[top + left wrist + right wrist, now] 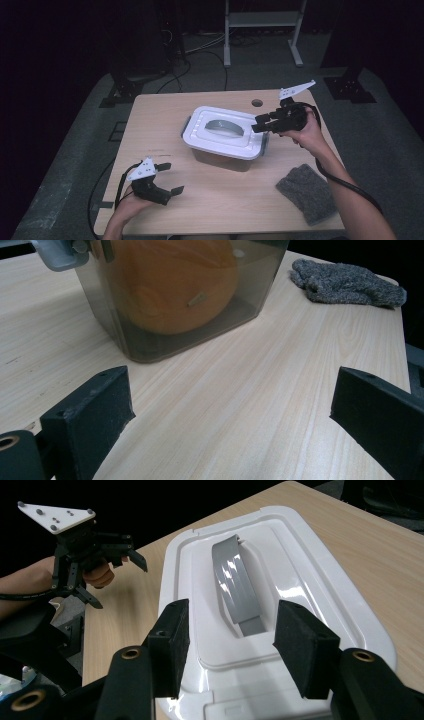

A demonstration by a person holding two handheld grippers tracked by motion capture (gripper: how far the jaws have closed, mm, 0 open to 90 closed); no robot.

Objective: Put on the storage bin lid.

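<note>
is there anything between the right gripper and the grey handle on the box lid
Nothing visible stands in the way. The right gripper hovers with open fingers over the edge of the white lid, and the grey handle lies flat in its recess just ahead, bare. The left gripper sits apart, near the table's front edge.

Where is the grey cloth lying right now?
In the high view the grey cloth lies on the table near its front right corner, apart from the lidded box and beside the person's right forearm.

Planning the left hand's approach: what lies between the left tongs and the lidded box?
Nothing: bare wooden table runs from the left tongs to the box, as the left gripper view shows.
</note>
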